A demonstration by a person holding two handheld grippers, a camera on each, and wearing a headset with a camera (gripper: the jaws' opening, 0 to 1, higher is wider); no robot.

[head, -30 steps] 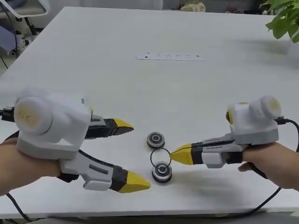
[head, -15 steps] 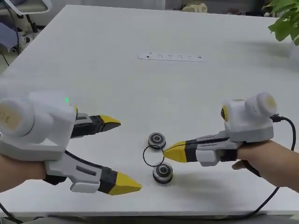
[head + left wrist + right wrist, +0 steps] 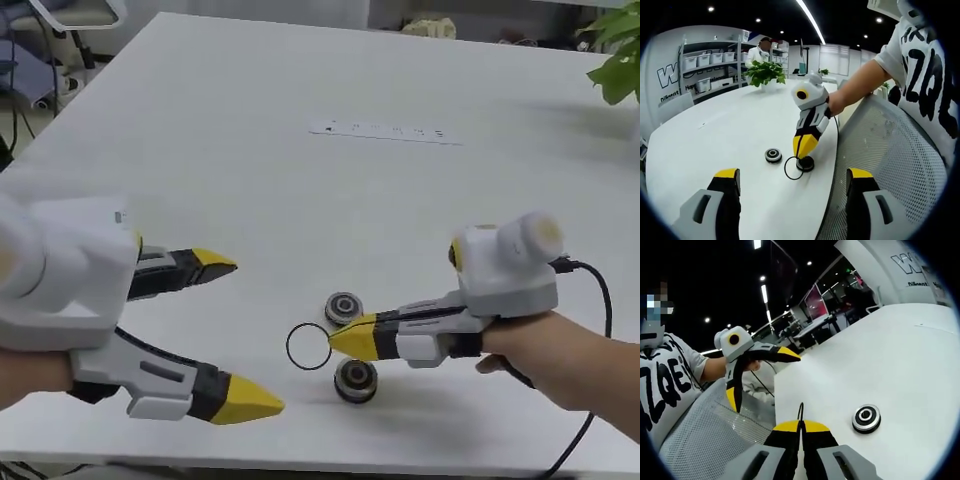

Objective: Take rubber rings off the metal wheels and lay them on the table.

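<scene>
The right gripper (image 3: 334,342) clamps its fingers on the rubber ring (image 3: 288,347), held flat beyond their tips over bare table (image 3: 300,200); the left gripper (image 3: 257,335) has fingers apart.

table (image 3: 300,180) white | rubber ring (image 3: 288,346) black | wheels (image 3: 343,308) silver-black | right hand-held gripper (image 3: 335,341) yellow-tipped

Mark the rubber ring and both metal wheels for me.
rubber ring (image 3: 287,346), head view, on its left arc.
far metal wheel (image 3: 343,308), head view, on its hub.
near metal wheel (image 3: 356,380), head view, on its top face.
</scene>
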